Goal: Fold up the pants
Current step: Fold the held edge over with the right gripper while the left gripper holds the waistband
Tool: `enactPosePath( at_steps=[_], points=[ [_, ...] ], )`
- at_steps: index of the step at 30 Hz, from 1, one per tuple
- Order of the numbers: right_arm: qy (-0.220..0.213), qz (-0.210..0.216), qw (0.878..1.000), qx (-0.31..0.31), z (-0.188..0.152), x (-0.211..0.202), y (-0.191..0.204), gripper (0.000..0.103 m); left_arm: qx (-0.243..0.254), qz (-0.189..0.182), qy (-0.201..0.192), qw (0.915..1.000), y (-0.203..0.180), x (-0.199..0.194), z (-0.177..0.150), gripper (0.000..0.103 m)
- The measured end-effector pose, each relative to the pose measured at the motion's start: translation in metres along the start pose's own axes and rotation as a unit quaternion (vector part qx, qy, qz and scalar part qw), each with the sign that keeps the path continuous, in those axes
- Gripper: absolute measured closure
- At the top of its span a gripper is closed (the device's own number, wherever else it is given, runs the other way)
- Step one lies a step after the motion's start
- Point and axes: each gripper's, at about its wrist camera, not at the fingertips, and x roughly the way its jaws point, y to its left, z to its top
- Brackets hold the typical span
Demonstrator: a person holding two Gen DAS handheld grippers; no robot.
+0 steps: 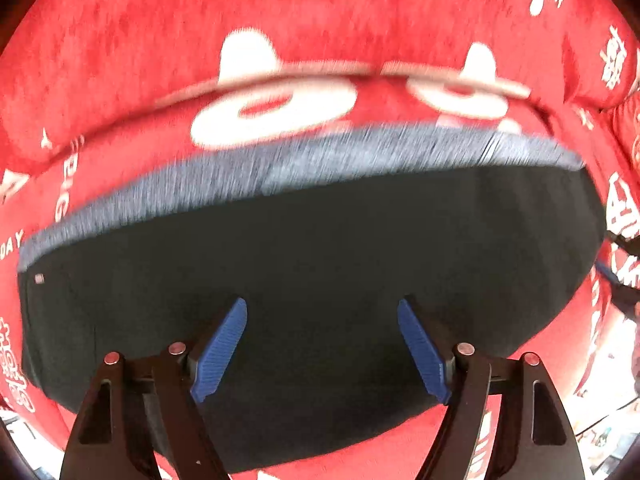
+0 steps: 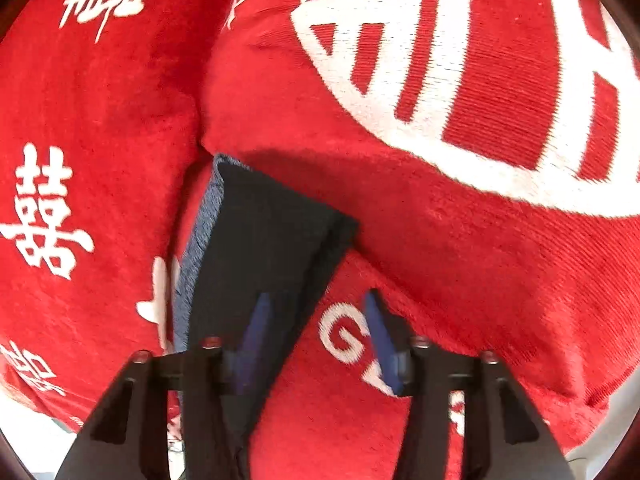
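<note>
The black pants (image 1: 320, 264) lie folded flat on a red cover, with a grey-blue knit waistband (image 1: 280, 168) along their far edge. My left gripper (image 1: 322, 312) hovers over the near part of the pants, jaws wide open and empty, blue pads (image 1: 218, 356) apart. In the right wrist view the folded pants (image 2: 260, 248) show as a narrow dark stack with the grey band (image 2: 196, 252) on its left. My right gripper (image 2: 316, 320) is open and empty; its left finger is over the pants, its right finger over the red cover.
The red cover (image 1: 320, 8) has large white characters and letters and rises into a padded back behind the pants. A red cushion (image 2: 440, 100) with a big white character stands right of the pants. Pale floor shows at the bottom corners.
</note>
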Motion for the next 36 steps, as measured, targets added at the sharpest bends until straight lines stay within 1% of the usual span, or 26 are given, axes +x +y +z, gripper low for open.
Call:
enactPosePath(
  at_steps=[1,2,3,4,5,7,8,9,10,11,12,13,15,16,17,19,22,23,25,26,28,29,31,34,35,36],
  points=[
    [0.005,0.01,1.0,0.001,0.003,0.004,0.002,0.047,-0.002,-0.002,-0.008,1.0,-0.004,-0.003,0.008,0.024],
    [0.017,0.017,1.0,0.003,0.008,0.012,0.005,0.053,-0.006,-0.007,-0.014,0.9999,-0.009,-0.006,0.016,0.024],
    [0.027,0.012,1.0,0.003,0.011,0.017,0.008,0.085,-0.01,-0.012,-0.018,0.9997,-0.012,-0.009,0.022,0.024],
    [0.036,-0.003,0.999,0.0,0.014,0.022,0.012,0.087,-0.015,-0.02,-0.026,0.9993,-0.017,-0.013,0.03,0.024],
    [0.032,-0.015,0.999,-0.014,0.015,0.022,0.019,0.088,-0.015,-0.026,-0.035,0.9989,-0.022,-0.016,0.035,0.024],
    [0.019,-0.04,0.998,-0.038,0.014,0.018,0.023,0.088,-0.003,-0.023,-0.049,0.9985,-0.032,-0.015,0.051,0.024],
    [0.016,-0.061,0.997,-0.035,0.013,0.018,0.018,0.087,0.005,-0.007,-0.042,0.9991,-0.039,-0.008,0.055,0.024],
    [0.01,-0.069,0.997,-0.026,0.014,0.015,0.014,0.074,0.006,0.002,-0.032,0.9995,-0.041,0.0,0.057,0.024],
    [-0.002,-0.09,0.996,-0.02,0.014,0.008,0.012,0.065,0.0,0.006,-0.019,0.9998,-0.042,0.006,0.057,0.024],
    [-0.017,-0.116,0.993,-0.026,0.013,-0.001,0.014,0.058,-0.011,0.002,-0.008,0.9999,-0.041,0.01,0.057,0.024],
    [-0.031,-0.133,0.99,-0.036,0.012,-0.01,0.019,0.058,-0.021,-0.003,-0.007,0.9998,-0.038,0.01,0.056,0.024],
    [-0.044,-0.137,0.988,-0.058,0.009,-0.022,0.029,0.058,-0.023,0.001,-0.012,0.9997,-0.044,0.01,0.055,0.024],
    [-0.052,-0.127,0.985,-0.108,0.002,-0.031,0.051,0.058,-0.026,0.014,-0.018,0.9994,-0.041,0.01,0.056,0.024],
    [-0.045,-0.115,0.981,-0.152,-0.004,-0.029,0.07,0.058,-0.03,0.019,-0.015,0.9993,-0.039,0.012,0.058,0.024],
    [-0.032,-0.104,0.978,-0.179,-0.009,-0.023,0.083,0.058,-0.037,0.025,-0.007,0.999,-0.037,0.018,0.061,0.024],
    [0.009,-0.081,0.967,-0.24,-0.021,0.002,0.115,0.057,-0.045,0.037,-0.006,0.9983,-0.034,0.026,0.061,0.024],
    [0.059,-0.068,0.943,-0.322,-0.048,0.051,0.156,0.057,-0.06,0.058,-0.013,0.9964,-0.036,0.042,0.069,0.023],
    [0.076,-0.065,0.932,-0.348,-0.059,0.073,0.17,0.057,-0.064,0.063,-0.017,0.9958,-0.037,0.044,0.071,0.02],
    [0.098,-0.072,0.92,-0.373,-0.07,0.096,0.177,0.057,-0.058,0.075,-0.02,0.9953,-0.041,0.046,0.072,0.019],
    [0.097,-0.085,0.913,-0.386,-0.073,0.11,0.18,0.058,-0.054,0.078,-0.022,0.9952,-0.044,0.049,0.073,0.017],
    [0.075,-0.082,0.909,-0.402,-0.07,0.11,0.183,0.059,-0.051,0.079,-0.022,0.9953,-0.047,0.052,0.075,0.013],
    [0.073,-0.086,0.909,-0.401,-0.065,0.111,0.184,0.061,-0.053,0.073,-0.018,0.9958,-0.044,0.053,0.076,0.012],
    [0.057,-0.106,0.917,-0.381,-0.046,0.106,0.179,0.061,-0.052,0.067,-0.01,0.9963,-0.043,0.052,0.08,0.012],
    [0.046,-0.12,0.938,-0.321,-0.02,0.089,0.163,0.056,-0.037,0.082,0.0,0.9959,-0.044,0.047,0.084,0.012],
    [0.047,-0.111,0.948,-0.295,-0.012,0.077,0.154,0.055,-0.032,0.085,0.001,0.9959,-0.046,0.044,0.083,0.012],
    [0.052,-0.094,0.955,-0.276,-0.009,0.066,0.146,0.051,-0.028,0.083,0.003,0.9961,-0.047,0.041,0.082,0.012]
  ],
)
